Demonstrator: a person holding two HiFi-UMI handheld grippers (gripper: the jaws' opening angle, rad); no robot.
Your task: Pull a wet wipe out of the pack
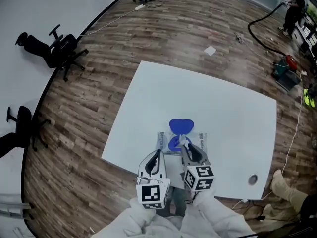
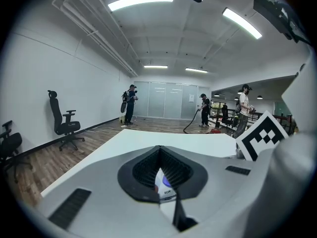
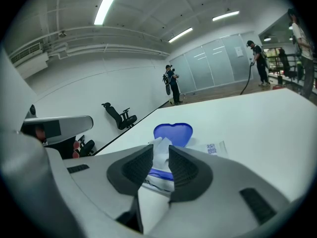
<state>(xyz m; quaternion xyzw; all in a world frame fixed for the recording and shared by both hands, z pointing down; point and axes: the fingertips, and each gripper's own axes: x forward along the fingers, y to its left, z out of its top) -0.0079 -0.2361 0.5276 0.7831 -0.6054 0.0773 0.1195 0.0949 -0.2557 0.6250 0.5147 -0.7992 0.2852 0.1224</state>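
Observation:
A flat wet wipe pack (image 1: pixel 199 139) lies near the front edge of the white table (image 1: pixel 198 95), with its blue lid (image 1: pixel 181 126) flipped open away from me. A white wipe (image 3: pixel 161 157) sticks up from the pack's opening, and my right gripper (image 1: pixel 184 145) is shut on it, just above the pack (image 3: pixel 215 148) and in front of the lid (image 3: pixel 173 132). At the pack's near left edge my left gripper (image 1: pixel 158 153) is shut, and a bit of the pack (image 2: pixel 165 185) shows between its pads. The two grippers stand close side by side.
Two office chairs (image 1: pixel 57 51) (image 1: pixel 20 128) are on the wooden floor at the left. A round cable hole (image 1: pixel 252 179) is at the table's near right. A black hose (image 1: pixel 262 26), cables and people are at the far right.

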